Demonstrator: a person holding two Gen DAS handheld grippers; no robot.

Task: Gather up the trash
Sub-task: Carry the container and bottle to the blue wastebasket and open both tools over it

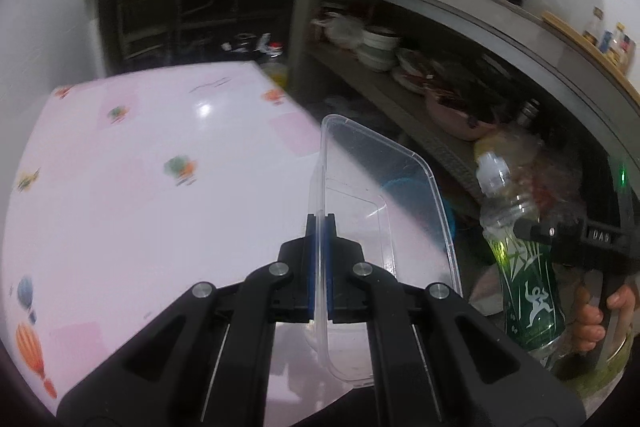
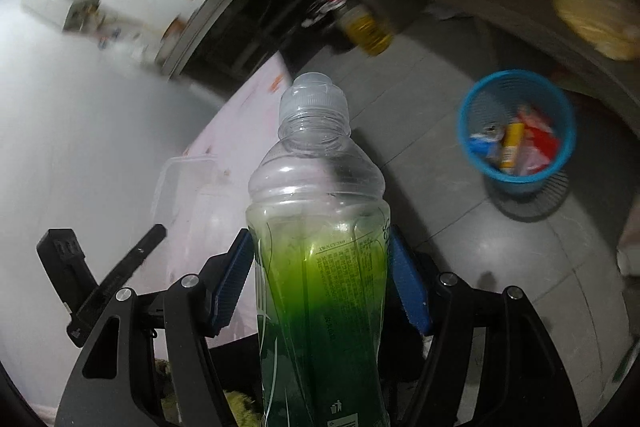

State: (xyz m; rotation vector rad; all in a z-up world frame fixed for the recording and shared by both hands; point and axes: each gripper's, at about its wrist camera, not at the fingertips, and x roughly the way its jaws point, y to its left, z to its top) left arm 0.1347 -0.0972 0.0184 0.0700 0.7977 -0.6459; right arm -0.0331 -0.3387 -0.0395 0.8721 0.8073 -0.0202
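Two items: held, one in each gripper.
Clear plastic container [image 1: 384, 211]: on edge, long axis pointing away from the camera, over the pink table [image 1: 140, 167] edge.
Left gripper [image 1: 320, 259]: pads pressed together on the container's thin rim, pointing forward and down.
Green-labelled bottle [image 2: 320, 267]: long axis along the fingers, cap end away from the camera.
Right gripper [image 2: 320, 275]: clamped on the bottle's body, tilted downward.
Hand [image 1: 600, 319]: wrapped around the right gripper's handle.
Blue bin [image 2: 516, 131]: on the floor, right of the bottle, with wrappers inside.

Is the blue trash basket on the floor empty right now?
No, the blue trash basket already holds several colourful wrappers and packets, seen from the right wrist view.
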